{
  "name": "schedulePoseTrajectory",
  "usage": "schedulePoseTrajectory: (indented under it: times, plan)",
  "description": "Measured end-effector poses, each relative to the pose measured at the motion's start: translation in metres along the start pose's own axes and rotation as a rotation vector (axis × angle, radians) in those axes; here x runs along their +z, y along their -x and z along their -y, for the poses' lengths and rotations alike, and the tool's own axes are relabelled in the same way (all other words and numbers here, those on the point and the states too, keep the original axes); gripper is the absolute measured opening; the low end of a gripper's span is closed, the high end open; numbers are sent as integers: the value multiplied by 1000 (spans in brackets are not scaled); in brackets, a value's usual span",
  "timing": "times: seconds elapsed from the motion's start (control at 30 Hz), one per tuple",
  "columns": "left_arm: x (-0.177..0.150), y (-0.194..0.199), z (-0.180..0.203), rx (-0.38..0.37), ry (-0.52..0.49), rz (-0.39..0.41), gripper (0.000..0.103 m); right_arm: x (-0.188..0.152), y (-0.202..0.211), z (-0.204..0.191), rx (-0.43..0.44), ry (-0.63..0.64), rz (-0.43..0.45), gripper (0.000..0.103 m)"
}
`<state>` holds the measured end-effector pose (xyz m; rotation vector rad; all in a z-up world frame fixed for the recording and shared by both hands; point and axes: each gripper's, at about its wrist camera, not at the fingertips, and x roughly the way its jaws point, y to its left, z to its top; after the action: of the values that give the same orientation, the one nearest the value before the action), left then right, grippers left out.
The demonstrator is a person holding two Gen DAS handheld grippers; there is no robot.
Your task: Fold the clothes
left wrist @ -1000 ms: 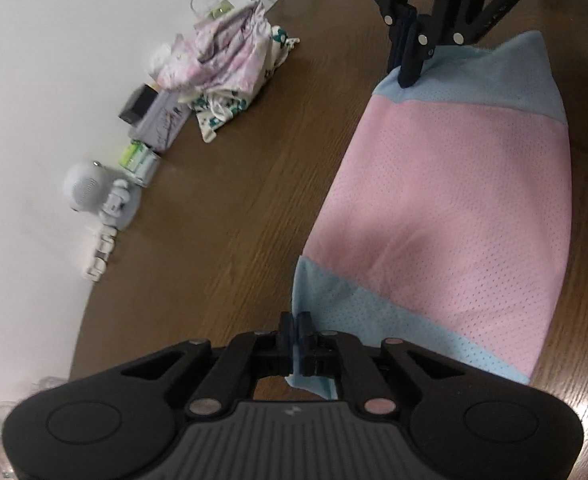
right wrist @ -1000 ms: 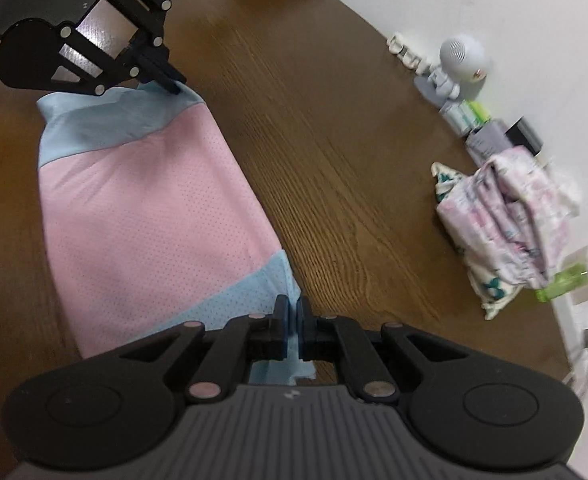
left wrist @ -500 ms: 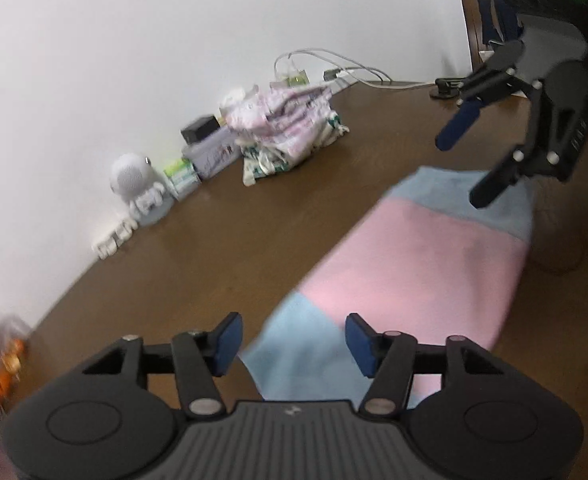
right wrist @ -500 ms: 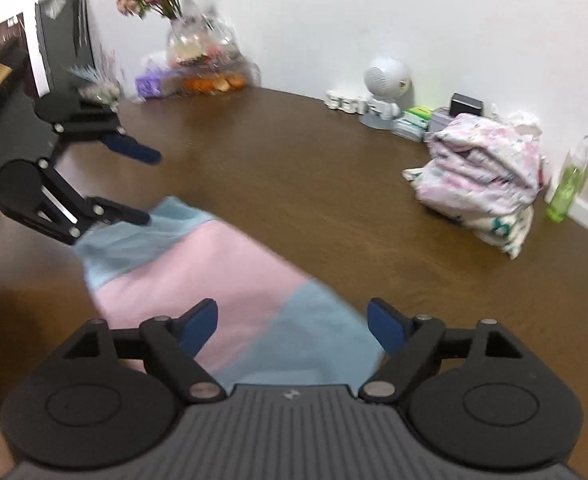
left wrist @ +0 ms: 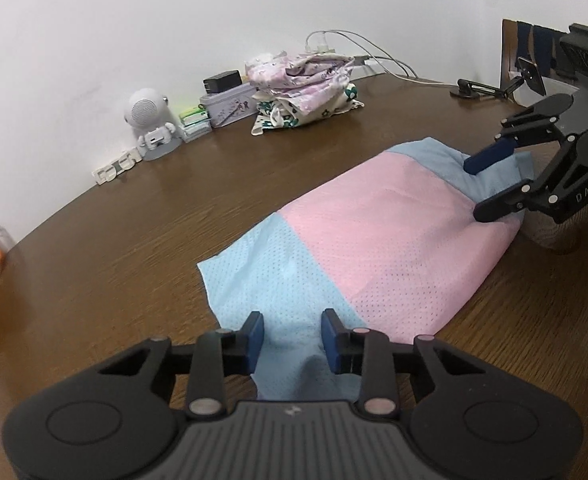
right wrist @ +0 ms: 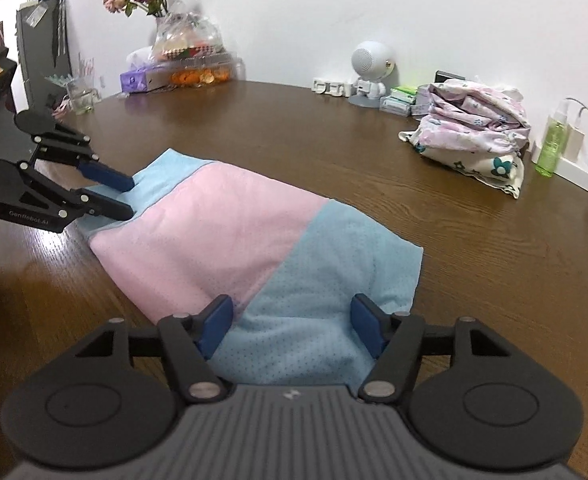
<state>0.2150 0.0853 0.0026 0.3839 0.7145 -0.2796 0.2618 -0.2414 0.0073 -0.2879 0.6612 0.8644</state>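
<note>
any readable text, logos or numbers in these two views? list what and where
"DAS" on the black linkage of the right tongs, seen from the left wrist view.
"GenRobot.AI", as best it reads, on the black linkage of the left tongs, seen from the right wrist view.
Print on the purple box, the grey tin and the green bottle: too small or blurred to read.
No numbers or signs legible.

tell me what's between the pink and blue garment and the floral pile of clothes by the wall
Only bare brown table separates the pink and blue garment from the floral pile; the right wrist view shows it.
</note>
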Motion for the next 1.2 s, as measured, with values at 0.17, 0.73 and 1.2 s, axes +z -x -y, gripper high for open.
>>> schedulePoseTrajectory:
  times: [0.17, 0.73, 1.2]
  plan:
    - [-4, 1, 1, -10, 6, 13, 23, -4, 5, -6, -15, -11, 0, 67]
    - [-16, 20, 39, 41, -47, 17, 21, -30, 50, -40, -71, -82, -11, 75]
    - [26, 26, 51, -44, -105, 107, 69, -68, 115, -25, -34, -730, 91, 103]
